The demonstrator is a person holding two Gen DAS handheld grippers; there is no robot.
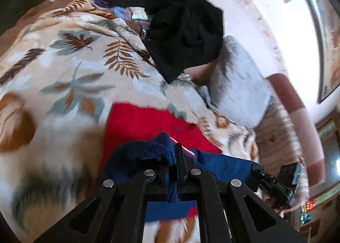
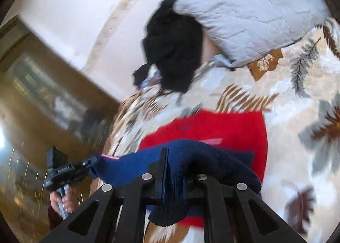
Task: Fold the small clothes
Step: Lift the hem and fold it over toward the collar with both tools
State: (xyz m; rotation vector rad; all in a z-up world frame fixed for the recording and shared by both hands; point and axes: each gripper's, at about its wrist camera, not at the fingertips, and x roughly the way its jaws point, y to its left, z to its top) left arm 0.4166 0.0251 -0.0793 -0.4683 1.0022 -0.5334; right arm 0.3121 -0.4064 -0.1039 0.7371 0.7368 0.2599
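Left gripper (image 1: pixel 177 164): jaws pinched tight on the navy knit edge of a red-and-navy garment (image 1: pixel 148 124). Right gripper (image 2: pixel 170 170): likewise clamped on a bunched navy fold of the same garment. The navy edge stretches between the two tools; each wrist view shows the other gripper at the far end of it, and a hand (image 2: pixel 63 200) grips the left tool's handle. Red body of the garment hangs down onto the leaf-print blanket (image 1: pixel 70 68) on the bed. Farther up the bed: black garment (image 1: pixel 187 30) heaped beside a grey quilted pillow (image 2: pixel 250 15); small pile of mixed clothes (image 1: pixel 119 7) near the far edge
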